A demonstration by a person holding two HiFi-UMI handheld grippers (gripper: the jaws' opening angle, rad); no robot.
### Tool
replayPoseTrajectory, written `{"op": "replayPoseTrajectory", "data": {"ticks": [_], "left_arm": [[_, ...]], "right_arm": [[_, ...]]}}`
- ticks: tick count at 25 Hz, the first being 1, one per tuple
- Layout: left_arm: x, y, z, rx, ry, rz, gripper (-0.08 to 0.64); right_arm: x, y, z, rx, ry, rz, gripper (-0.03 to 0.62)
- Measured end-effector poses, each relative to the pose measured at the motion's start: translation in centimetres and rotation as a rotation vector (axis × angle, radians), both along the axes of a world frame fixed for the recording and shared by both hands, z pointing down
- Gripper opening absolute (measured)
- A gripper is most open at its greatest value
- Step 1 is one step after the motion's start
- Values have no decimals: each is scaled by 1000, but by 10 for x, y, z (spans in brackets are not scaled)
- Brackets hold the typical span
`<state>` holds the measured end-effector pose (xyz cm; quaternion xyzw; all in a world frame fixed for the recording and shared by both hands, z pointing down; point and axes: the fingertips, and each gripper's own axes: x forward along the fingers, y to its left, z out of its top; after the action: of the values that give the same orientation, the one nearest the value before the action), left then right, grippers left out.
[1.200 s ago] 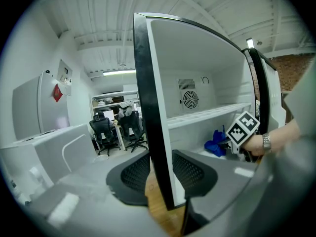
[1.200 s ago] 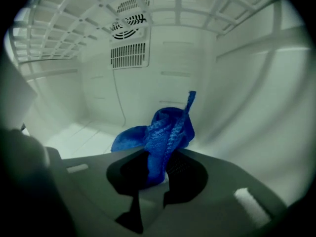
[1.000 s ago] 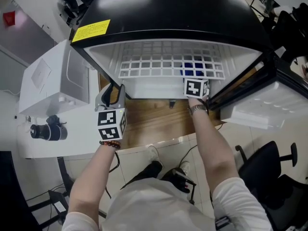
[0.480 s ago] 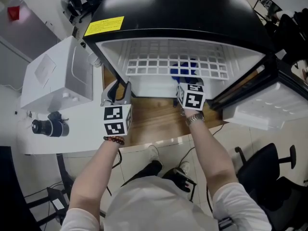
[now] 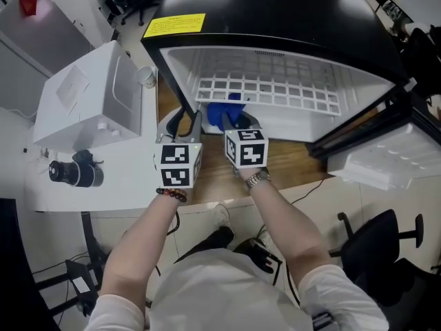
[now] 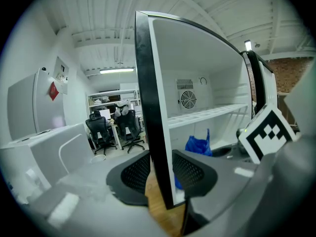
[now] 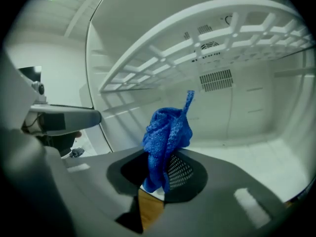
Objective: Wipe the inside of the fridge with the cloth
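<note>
On the left, my left gripper [image 5: 180, 126] has its fingers clenched on the front edge of the left wall [image 6: 144, 83] of the fridge [image 5: 275, 19], which stands open on the wooden surface [image 5: 289, 161]. Just to the right of it, my right gripper [image 5: 234, 124] is grasping the blue cloth [image 7: 167, 130] between its fingers, and the cloth stands up bunched from them. The cloth is inside the fridge at its near left part, under the white grid shelf [image 5: 275, 88] and close to the left wall.
</note>
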<state>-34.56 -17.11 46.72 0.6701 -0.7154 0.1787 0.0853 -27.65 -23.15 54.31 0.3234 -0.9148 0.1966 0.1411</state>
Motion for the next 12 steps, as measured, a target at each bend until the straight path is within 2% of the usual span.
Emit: {"op": "replayPoseTrajectory", "data": {"ticks": [5,12], "left_arm": [[0,0,0,1,-3,12,132],[1,2,0,4,-5,25,127]], "right_arm": [[-24,18,39,-45,85,-56,74],[-23,15,69,-41,200,-50,74]]}}
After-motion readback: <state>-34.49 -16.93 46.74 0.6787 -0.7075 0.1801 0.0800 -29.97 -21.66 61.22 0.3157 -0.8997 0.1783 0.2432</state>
